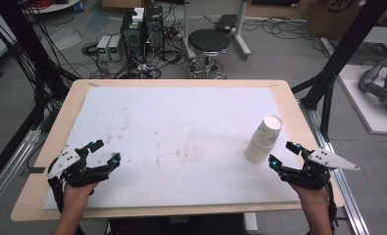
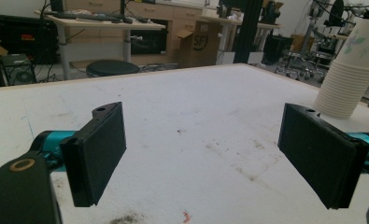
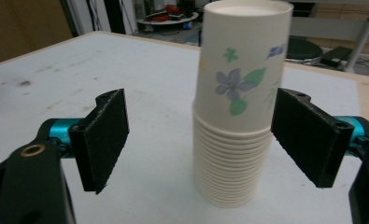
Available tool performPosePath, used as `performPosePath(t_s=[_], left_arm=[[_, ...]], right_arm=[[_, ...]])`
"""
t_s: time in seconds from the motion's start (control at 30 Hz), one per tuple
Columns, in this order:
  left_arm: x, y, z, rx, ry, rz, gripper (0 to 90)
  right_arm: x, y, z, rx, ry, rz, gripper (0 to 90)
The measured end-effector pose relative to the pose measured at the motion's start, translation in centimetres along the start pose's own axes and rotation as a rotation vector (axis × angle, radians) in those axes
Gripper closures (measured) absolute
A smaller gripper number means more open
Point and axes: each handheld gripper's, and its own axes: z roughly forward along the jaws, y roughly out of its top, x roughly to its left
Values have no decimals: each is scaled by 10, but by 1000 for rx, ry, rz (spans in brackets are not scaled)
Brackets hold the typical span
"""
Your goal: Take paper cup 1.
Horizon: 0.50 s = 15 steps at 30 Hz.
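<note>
cup stack (image 1: pixel 263 140) upright on desk (image 1: pixel 181 132) | just ahead of right gripper (image 1: pixel 282 153), fingers spread, nothing pinched | left gripper (image 1: pixel 106 152) well apart from stack, fingers spread

Wooden table (image 1: pixel 285 93), covered almost edge to edge by a white sheet (image 1: pixel 181 122) (stained with faint brown marks near the middle). Standing upright on the sheet near its right edge: a stack of paper cups (image 1: pixel 263 139).

Left gripper (image 1: pixel 101 152) and right gripper (image 1: pixel 282 154), each hand-held low near the body, jaws wide apart.
</note>
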Motion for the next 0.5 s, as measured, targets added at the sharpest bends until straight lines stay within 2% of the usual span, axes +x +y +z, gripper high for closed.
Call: performPosePath(t_s=[0.23,0.5], left_arm=[[-1,-1,2,6,-4,-5,151],[-1,-1,3,13,-7,-2,151]], right_arm=[[-12,17,2,-5,-20,3,198],[-22,34,20,17,-37,4,198]])
